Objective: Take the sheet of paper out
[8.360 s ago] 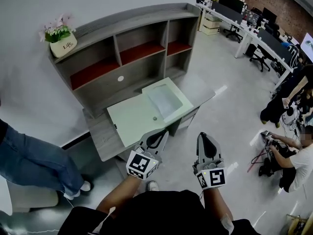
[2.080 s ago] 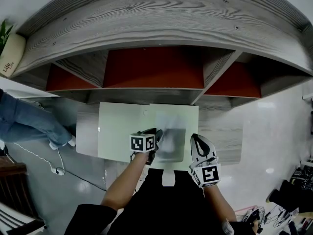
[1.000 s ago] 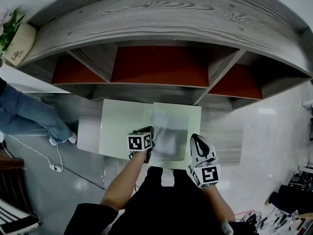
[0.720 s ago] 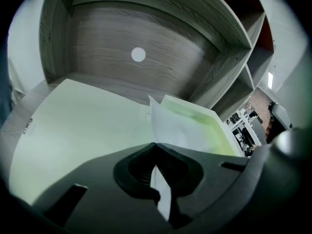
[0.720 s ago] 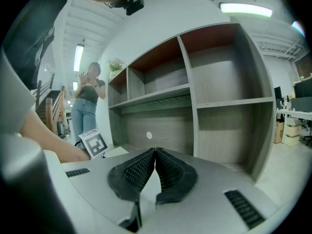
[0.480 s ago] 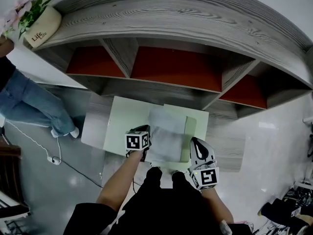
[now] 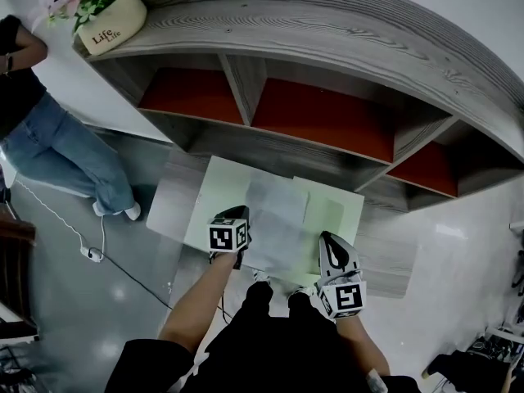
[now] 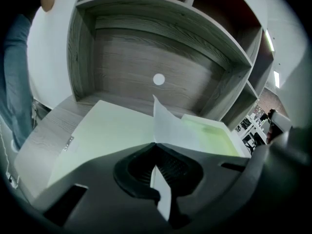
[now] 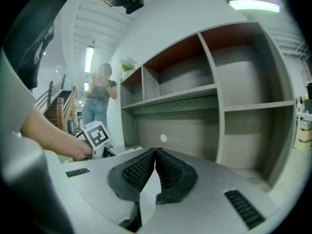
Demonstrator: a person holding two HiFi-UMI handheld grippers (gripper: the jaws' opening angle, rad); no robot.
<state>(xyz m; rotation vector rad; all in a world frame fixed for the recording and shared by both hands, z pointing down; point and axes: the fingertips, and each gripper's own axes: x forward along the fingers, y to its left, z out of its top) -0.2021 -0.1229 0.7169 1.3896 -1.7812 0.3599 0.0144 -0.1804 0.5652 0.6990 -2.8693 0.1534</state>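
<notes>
2 grippers in shot. Left gripper (image 7: 237,214): the left gripper view shows its jaws together, clamped on the near-left edge of the 1 sheet of paper (image 7: 276,219). The sheet rises off the jaws, w/ its far part over the green folder (image 7: 342,219). The folder lies open on the desk (image 7: 176,196), w/ 1 pale flap at left and 1 greener pocket at right. Right gripper (image 7: 329,238): jaws together, nothing btwn them, held just right of the sheet. The hutch (image 7: 327,47) above has 3 red-backed compartments and 1 potted plant (image 7: 106,15) on top at left. 1 person in jeans (image 7: 65,150) stands left of the desk.
</notes>
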